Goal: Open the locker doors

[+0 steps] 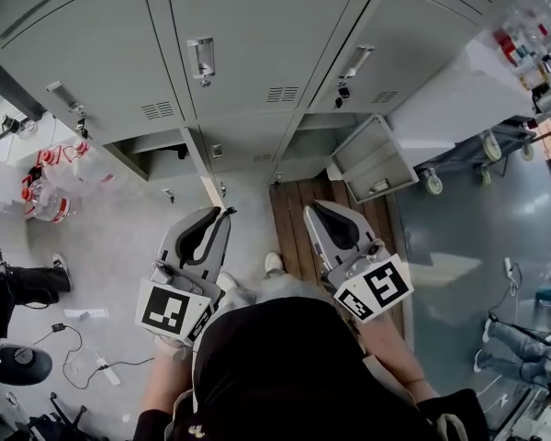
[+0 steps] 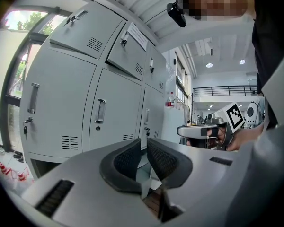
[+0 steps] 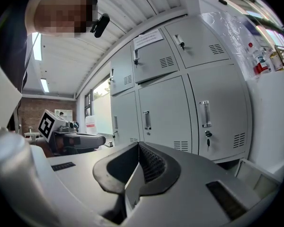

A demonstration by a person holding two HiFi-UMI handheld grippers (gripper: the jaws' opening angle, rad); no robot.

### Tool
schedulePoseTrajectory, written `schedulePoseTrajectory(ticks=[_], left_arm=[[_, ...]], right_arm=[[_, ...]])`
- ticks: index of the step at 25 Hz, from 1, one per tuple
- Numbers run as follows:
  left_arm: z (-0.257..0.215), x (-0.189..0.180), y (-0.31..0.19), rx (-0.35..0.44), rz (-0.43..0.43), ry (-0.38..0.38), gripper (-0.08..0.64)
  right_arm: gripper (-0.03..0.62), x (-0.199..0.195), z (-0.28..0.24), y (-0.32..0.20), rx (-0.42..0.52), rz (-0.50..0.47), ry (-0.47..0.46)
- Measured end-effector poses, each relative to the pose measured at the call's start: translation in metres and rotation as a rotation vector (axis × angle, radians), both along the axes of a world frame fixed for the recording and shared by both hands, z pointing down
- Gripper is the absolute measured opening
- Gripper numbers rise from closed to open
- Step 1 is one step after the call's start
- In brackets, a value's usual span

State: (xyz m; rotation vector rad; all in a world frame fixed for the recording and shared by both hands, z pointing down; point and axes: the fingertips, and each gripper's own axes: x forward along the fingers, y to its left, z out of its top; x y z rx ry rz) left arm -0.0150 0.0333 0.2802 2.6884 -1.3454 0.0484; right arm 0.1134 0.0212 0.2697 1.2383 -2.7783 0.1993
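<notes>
My left gripper (image 1: 219, 217) and right gripper (image 1: 314, 209) are closed, empty; grey steel lockers (image 1: 257, 35) stand ahead, one small grey door (image 1: 372, 159) open beyond the right.

Both grippers are held out ahead of the torso, side by side and apart, pointing roughly level. The left gripper (image 1: 222, 215) has its fingers drawn almost together, with only a thin slit between the pads and nothing in it. The right gripper (image 1: 310, 211) has its fingers pressed together, empty. The left forearm (image 1: 165, 384) and right forearm (image 1: 390, 352) reach forward on either side of the body.
</notes>
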Motion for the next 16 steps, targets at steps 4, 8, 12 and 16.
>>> schedulePoseTrajectory(ticks=[4,8,12,16], left_arm=[[-0.003,0.0,-0.003,-0.014,-0.001,0.016,0.035],[0.008,-0.005,-0.007,-0.009,0.004,-0.017,0.035],[0.002,0.0,-0.012,-0.016,0.005,-0.003,0.035],[0.001,0.004,-0.017,-0.028,-0.006,0.005,0.035]], right_arm=[[0.029,-0.004,0.001,-0.004,-0.003,-0.003,0.001],[0.029,-0.006,0.002,-0.008,0.0,-0.007,0.004],[0.029,-0.004,0.003,-0.012,-0.002,-0.004,-0.004],[0.029,0.001,0.005,-0.017,-0.006,-0.001,-0.007]])
